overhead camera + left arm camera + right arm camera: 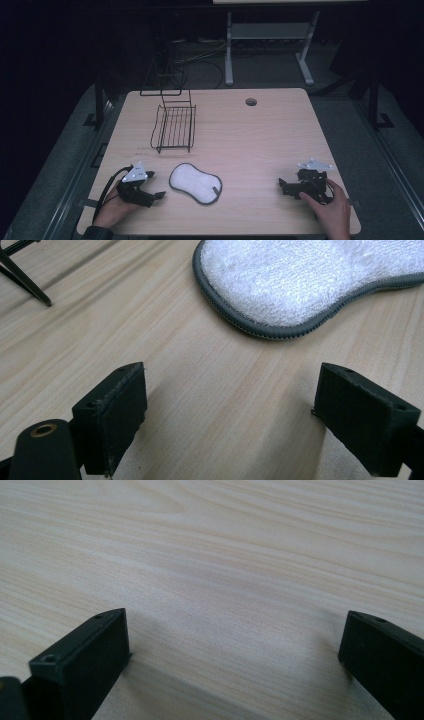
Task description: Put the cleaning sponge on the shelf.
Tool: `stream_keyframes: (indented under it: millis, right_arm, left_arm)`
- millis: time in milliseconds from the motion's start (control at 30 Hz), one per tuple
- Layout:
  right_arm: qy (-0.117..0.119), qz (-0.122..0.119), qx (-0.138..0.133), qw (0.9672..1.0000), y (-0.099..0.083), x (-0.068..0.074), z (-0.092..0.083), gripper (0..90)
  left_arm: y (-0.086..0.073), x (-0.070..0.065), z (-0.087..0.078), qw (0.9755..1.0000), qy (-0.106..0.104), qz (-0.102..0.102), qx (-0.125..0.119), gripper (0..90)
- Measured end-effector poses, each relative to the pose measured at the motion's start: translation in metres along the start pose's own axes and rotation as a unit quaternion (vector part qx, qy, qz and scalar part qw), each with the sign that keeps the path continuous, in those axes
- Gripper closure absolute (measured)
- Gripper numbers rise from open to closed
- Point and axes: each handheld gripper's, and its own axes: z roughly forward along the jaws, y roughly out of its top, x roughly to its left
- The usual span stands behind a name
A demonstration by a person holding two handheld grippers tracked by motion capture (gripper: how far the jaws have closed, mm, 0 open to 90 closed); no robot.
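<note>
Table (260,135) of pale wood holds a black wire rack (173,127) near its far left. White pad (195,183) lies flat in front of it. Left gripper (152,185) sits just beside the pad, jaws wide. Right gripper (282,187) rests well apart, jaws wide too.

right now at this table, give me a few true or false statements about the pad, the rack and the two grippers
1. The white pad lies flat on the table. True.
2. The left gripper is clamped on the pad. False: it is open, with bare wood between its jaws.
3. The wire rack stands beyond the pad. True.
4. The right gripper holds the rack. False: it is open and empty, far from the rack.
</note>
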Motion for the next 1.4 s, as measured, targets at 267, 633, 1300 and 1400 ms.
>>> stream_keyframes:
  millis: [267, 633, 1300, 1400]
  right_arm:
    - [0.000, 0.000, 0.000, 1.0000, 0.000, 0.000, 0.000, 0.0]
    - [0.000, 0.000, 0.000, 1.0000, 0.000, 0.000, 0.000, 0.0]
    - [0.000, 0.000, 0.000, 1.0000, 0.000, 0.000, 0.000, 0.0]
    - [0.000, 0.000, 0.000, 1.0000, 0.000, 0.000, 0.000, 0.0]
  left_arm:
    - [0.000, 0.000, 0.000, 1.0000, 0.001, 0.000, 0.000, 12.9]
    - [0.006, -0.002, -0.002, 0.9999, 0.004, -0.002, 0.017, 16.0]
    - [0.040, -0.012, -0.010, 0.9995, -0.023, -0.020, -0.012, 86.7]
    - [0.052, -0.013, -0.006, 0.9994, -0.028, -0.018, -0.013, 89.8]
